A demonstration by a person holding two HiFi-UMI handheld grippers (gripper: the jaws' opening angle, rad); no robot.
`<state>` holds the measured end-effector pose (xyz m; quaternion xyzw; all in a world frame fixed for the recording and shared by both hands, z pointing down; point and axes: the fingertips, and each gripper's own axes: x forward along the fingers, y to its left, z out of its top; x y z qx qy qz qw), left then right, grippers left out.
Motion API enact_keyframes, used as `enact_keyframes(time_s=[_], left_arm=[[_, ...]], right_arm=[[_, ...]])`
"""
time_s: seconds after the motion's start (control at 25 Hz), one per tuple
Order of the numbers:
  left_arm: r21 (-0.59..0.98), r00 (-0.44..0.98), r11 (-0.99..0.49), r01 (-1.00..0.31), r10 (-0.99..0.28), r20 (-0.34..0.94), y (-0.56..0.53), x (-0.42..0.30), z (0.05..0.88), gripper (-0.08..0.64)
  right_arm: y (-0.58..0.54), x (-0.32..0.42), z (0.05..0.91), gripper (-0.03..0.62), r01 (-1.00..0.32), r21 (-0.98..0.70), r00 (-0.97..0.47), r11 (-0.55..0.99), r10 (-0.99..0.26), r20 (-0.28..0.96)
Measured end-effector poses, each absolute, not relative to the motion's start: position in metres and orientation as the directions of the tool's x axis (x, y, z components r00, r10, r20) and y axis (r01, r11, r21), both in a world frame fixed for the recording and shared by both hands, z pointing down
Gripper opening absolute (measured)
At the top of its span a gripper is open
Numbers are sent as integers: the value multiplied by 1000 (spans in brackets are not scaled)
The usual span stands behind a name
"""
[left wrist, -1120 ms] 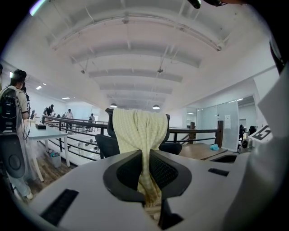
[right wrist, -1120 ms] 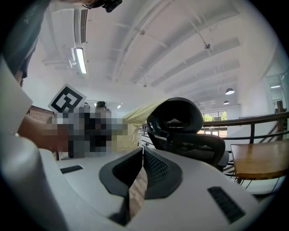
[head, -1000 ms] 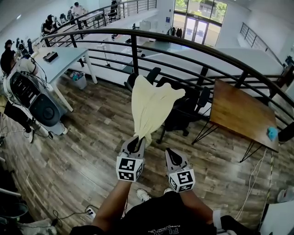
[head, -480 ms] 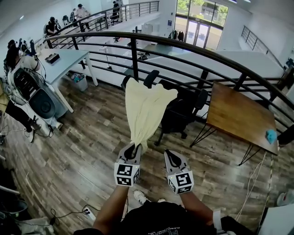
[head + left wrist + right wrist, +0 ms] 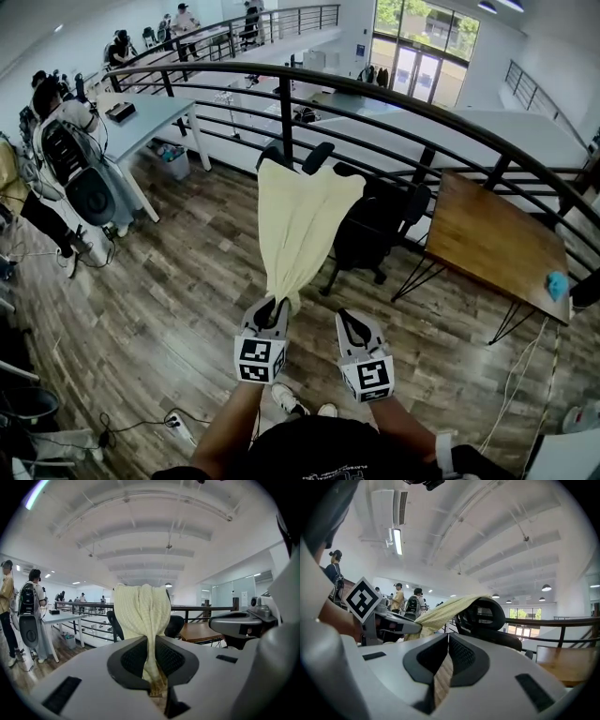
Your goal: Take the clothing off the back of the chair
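A pale yellow garment (image 5: 298, 220) stretches from the back of a black office chair (image 5: 377, 230) down to my left gripper (image 5: 274, 306), which is shut on its bunched lower end. In the left gripper view the cloth (image 5: 141, 613) runs up from between the jaws of the left gripper (image 5: 153, 667). My right gripper (image 5: 350, 321) hangs beside the left one, shut and empty. Its own view shows the right gripper (image 5: 446, 645) with jaws nearly touching and floor behind. There the garment (image 5: 440, 613) lies draped over the chair's headrest (image 5: 485, 615).
A curved black railing (image 5: 412, 105) runs behind the chair. A wooden table (image 5: 487, 234) stands to the right, with a blue thing (image 5: 557, 284) on its corner. At the left are a white table (image 5: 141, 117) and a person with a backpack (image 5: 70, 169). A power strip (image 5: 174, 424) lies on the floor.
Both grippers have shifted slightly. The garment stays taut between the left gripper and the chair back, and the left grip is unchanged.
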<state>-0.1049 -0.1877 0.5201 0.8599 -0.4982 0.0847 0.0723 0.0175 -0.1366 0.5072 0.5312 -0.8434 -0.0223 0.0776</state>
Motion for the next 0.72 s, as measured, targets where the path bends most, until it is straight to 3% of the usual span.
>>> enact_keyframes(time_s=[0.72], left_arm=[[68,464,-463,-884,-850,250,-135,-116,536,51]], right_arm=[[-108,7,508,20,-881,96,-454,463,-885,99]])
